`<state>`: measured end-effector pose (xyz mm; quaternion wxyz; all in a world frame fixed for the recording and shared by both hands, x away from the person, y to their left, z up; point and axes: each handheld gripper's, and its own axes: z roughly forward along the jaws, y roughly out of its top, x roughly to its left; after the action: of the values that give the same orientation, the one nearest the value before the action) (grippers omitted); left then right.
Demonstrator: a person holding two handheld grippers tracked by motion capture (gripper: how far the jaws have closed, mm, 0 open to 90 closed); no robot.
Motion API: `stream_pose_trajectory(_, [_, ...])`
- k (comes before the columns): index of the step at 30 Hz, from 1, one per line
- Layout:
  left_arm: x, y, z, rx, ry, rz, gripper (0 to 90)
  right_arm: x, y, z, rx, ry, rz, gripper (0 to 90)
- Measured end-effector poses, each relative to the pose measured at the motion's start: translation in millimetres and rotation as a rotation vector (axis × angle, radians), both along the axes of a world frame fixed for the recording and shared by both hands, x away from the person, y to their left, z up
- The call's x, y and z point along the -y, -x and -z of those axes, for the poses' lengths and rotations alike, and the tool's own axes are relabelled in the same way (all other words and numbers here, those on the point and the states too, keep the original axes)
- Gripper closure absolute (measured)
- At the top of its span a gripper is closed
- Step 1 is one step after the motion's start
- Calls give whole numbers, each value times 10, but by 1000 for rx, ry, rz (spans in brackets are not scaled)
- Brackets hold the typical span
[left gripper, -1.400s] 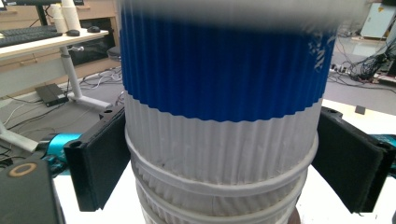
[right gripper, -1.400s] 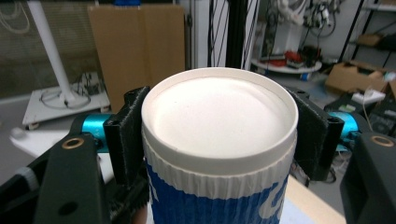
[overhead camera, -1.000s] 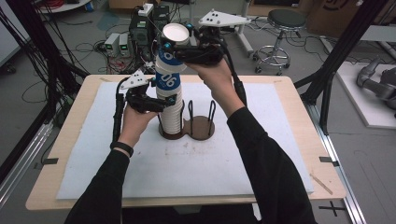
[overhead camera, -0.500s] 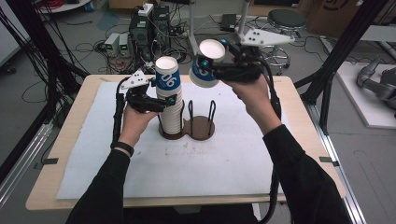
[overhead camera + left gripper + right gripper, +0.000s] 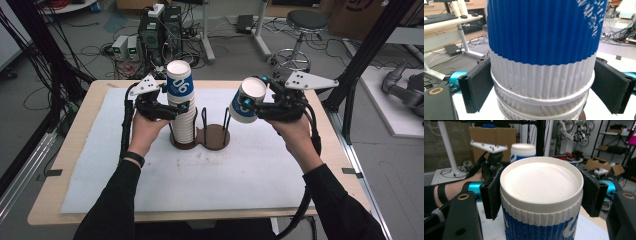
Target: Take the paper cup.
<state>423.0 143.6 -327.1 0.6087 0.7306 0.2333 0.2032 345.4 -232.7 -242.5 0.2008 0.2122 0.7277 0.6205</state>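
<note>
- White cloth (image 5: 165, 190) covers most of the wooden bench (image 5: 90, 107); all the work sits on its far half.
- Dark brown holder (image 5: 212, 137), a double round base with thin upright wire loops, stands on the cloth near the middle of the bench. Its left ring carries the stack; its right ring shows bare base.
- Stack of cups (image 5: 181, 107), ribbed paper, white below with a blue printed band on the top one, rises upside down from the holder's left ring. In the left gripper view the blue band and white ribbing (image 5: 541, 50) sit close up, with the rolled rims of the lower cups nested beneath.
- Single cup (image 5: 246, 100), same blue and white paper, is held up in the air to the right of the stack and well apart from it, tilted, its white bottom turned up towards the camera. The right gripper view looks onto that round white bottom (image 5: 541, 182).
- Right gripper (image 5: 262, 106): jaws closed on the single cup, one black pad pressed to each side just under the bottom rim.
- Left gripper (image 5: 180, 107): jaws spread wide around the stack below the blue band, pads (image 5: 477, 83) against the ribbed wall on either side, holding it.
</note>
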Motion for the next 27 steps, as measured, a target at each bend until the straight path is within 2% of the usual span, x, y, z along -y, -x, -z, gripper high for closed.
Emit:
stream_pose_trajectory(4, [-2, -2, 0, 1, -1, -1, 111, 94, 59, 182, -18, 38, 15, 298])
stream_pose_trajectory(10, [0, 3, -4, 1, -5, -2, 111, 204, 124, 475, -59, 50, 21, 298])
stream_pose_trajectory(17, [-1, 5, -7, 0, -7, -3, 111, 274, 191, 766, -89, 53, 34, 298])
stream_pose_trajectory(27, [3, 11, -10, -2, -8, -6, 110, 369, 247, 1096, -141, 40, 48, 298])
